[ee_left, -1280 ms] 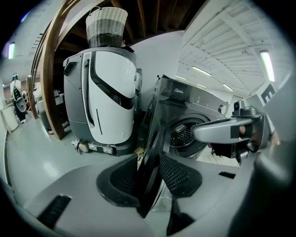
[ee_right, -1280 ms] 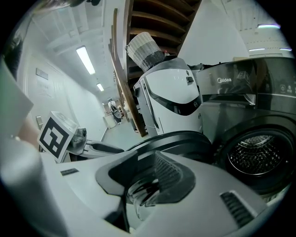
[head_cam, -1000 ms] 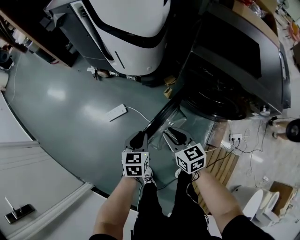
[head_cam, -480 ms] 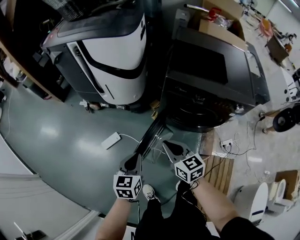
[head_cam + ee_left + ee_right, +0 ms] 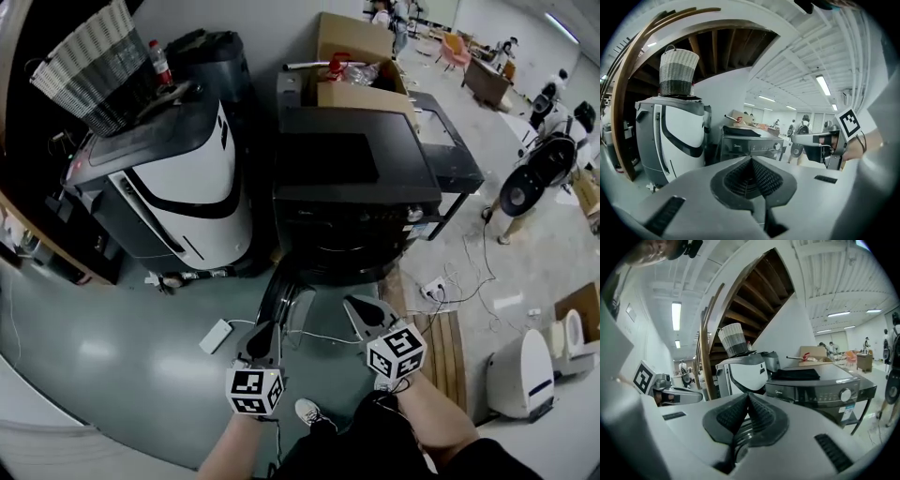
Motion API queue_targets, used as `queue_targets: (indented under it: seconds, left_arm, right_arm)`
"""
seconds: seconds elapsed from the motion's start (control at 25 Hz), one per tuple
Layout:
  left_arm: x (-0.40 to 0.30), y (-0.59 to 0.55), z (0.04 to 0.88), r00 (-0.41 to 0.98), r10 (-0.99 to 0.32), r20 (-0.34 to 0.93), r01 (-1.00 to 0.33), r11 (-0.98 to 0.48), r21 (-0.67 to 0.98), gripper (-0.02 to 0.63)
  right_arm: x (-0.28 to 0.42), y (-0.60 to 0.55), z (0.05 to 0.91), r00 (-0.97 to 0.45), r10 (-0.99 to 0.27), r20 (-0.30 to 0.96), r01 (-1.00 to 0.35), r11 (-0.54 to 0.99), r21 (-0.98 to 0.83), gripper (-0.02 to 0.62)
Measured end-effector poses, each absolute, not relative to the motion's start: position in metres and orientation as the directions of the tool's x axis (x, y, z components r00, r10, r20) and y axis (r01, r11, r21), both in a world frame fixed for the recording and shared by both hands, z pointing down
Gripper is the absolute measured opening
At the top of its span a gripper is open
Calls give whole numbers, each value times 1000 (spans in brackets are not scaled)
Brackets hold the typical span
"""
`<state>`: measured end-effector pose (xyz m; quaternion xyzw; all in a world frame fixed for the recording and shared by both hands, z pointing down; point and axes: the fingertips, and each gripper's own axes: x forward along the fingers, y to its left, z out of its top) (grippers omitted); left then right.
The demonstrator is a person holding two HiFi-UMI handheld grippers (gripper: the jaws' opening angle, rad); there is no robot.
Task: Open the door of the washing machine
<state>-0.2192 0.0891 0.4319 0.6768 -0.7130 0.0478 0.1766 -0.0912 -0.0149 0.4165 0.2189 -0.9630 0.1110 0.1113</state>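
Note:
The dark grey front-loading washing machine [image 5: 356, 187] stands in the middle of the head view. Its round door [image 5: 277, 295] is swung out toward me and seen edge-on. My left gripper [image 5: 265, 333] hovers just on the near side of the door's outer end, shut with nothing in it. My right gripper [image 5: 356, 307] hangs in front of the drum opening, also shut and empty. In the left gripper view the ribbed pads [image 5: 761, 176] meet, with the washing machine [image 5: 750, 143] beyond. The right gripper view shows closed pads [image 5: 761, 416] and the washing machine [image 5: 820, 390] ahead.
A white and grey appliance [image 5: 178, 187] stands left of the washer, with a wicker basket [image 5: 94, 70] on top. A cardboard box [image 5: 361, 56] sits behind the washer. On the floor lie a power strip [image 5: 217, 335], cables and a wooden pallet [image 5: 445, 347]. A fan [image 5: 520, 187] stands right.
Both grippers have risen and point more level. The head view has lifted, so the whole washer and the room behind now show. The door stays swung out.

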Motion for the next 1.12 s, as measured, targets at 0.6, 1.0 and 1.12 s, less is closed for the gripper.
queue_targets:
  seconds: [0.6,1.0,1.12]
  left_arm:
    - [-41,63,424,114,-937,331,-978,-47,204,18]
    - [53,76,422,81,-927,367,-981,-10,192,18]
    - [65,83,422,63,-929,365,-982,7,188,18]
  right_arm:
    - [92,-24,418,-836,-452,309,-515,842,-161,17]
    - [175,-15,414,-863,-407,299,-472,861,-191,17]
    - [189,-11,414,-866,-404,295,-469,861,-197,17]
